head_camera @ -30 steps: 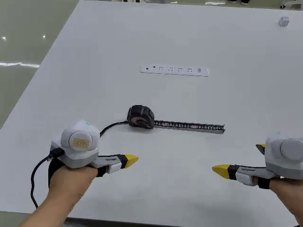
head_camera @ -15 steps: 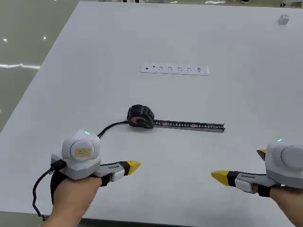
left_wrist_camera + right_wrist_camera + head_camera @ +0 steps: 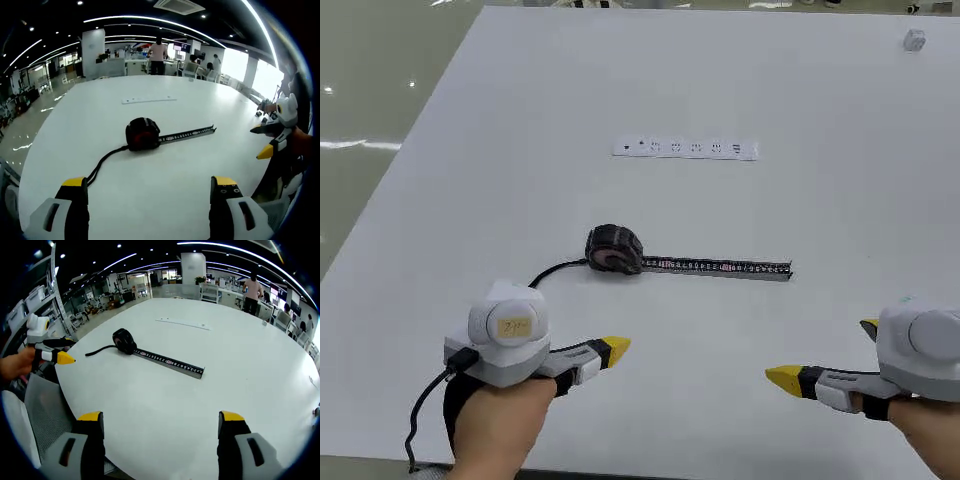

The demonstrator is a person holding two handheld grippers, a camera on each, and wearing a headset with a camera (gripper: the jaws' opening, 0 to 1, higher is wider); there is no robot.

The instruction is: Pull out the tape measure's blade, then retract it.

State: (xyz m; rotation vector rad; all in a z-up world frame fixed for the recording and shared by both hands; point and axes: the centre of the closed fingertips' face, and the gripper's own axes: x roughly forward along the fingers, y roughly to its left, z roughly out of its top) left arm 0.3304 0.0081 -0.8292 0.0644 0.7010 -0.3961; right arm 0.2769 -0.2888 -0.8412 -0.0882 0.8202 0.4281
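Left gripper (image 3: 618, 347) edged rightward, blade (image 3: 720, 268) out, markings likely numerals

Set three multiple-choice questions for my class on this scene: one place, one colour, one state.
1. The power strip lies: A. beyond the tape measure, on its far side; B. between it and the grippers; C. on it.
2. Jaw tips of the left gripper and right gripper are: A. green; B. yellow; C. blue.
3. The tape measure's blade is: A. wound in; B. clamped in a gripper; C. pulled out, flat on the table.
Answers: 1 A, it sits farther up the table; 2 B, both gripper views show yellow; 3 C, it stretches out from the tape measure, untouched.
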